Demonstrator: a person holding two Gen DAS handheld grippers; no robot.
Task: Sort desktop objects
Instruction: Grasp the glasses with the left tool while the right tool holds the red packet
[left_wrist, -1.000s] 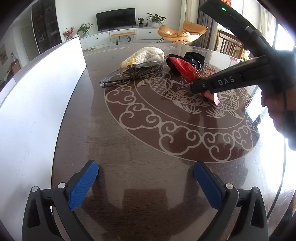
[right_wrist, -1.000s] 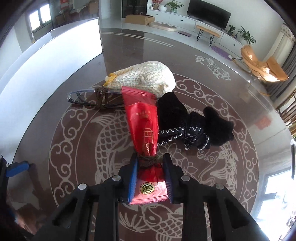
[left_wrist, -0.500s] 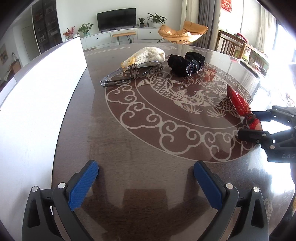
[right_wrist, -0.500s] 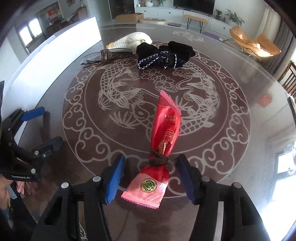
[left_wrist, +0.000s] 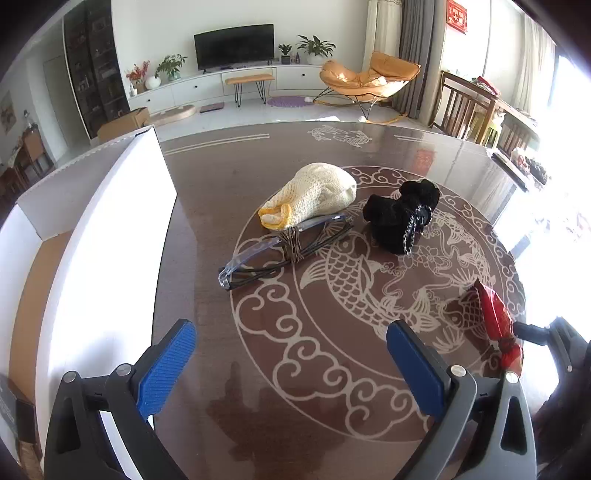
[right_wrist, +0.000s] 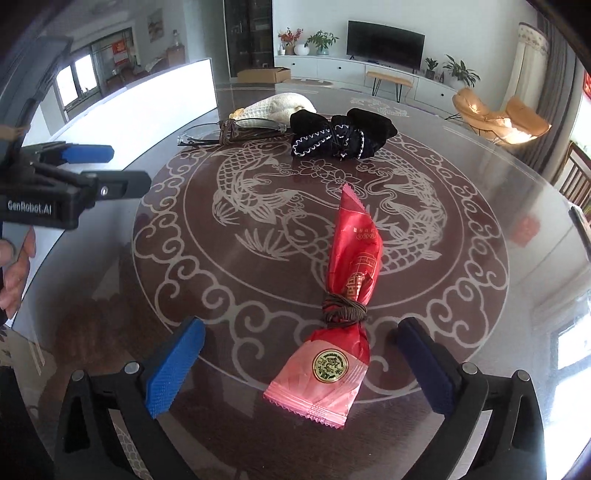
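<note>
A red snack packet (right_wrist: 351, 266), tied with brown cord, lies flat on the dark patterned table (right_wrist: 240, 295). My right gripper (right_wrist: 299, 356) straddles its near end with jaws opening wide, and neither pad touches it. The packet (left_wrist: 496, 325) also shows at the right of the left wrist view. My left gripper (left_wrist: 290, 367) hangs open and empty over the table, facing the cord-bound glasses (left_wrist: 280, 247). Behind them lie a cream knitted bundle (left_wrist: 314, 195) and a black fabric bundle (left_wrist: 402, 218). In the right wrist view, the left gripper (right_wrist: 88, 170) is at the far left.
A large open box with white walls (left_wrist: 110, 240) stands along the table's left side. A person's hand (right_wrist: 14, 266) grips the left tool. Chairs (left_wrist: 465, 107) stand beyond the table's far right edge.
My right gripper carried the red packet to the near right of the table, set it down and opened off it. My left gripper rose and moved forward toward the glasses.
</note>
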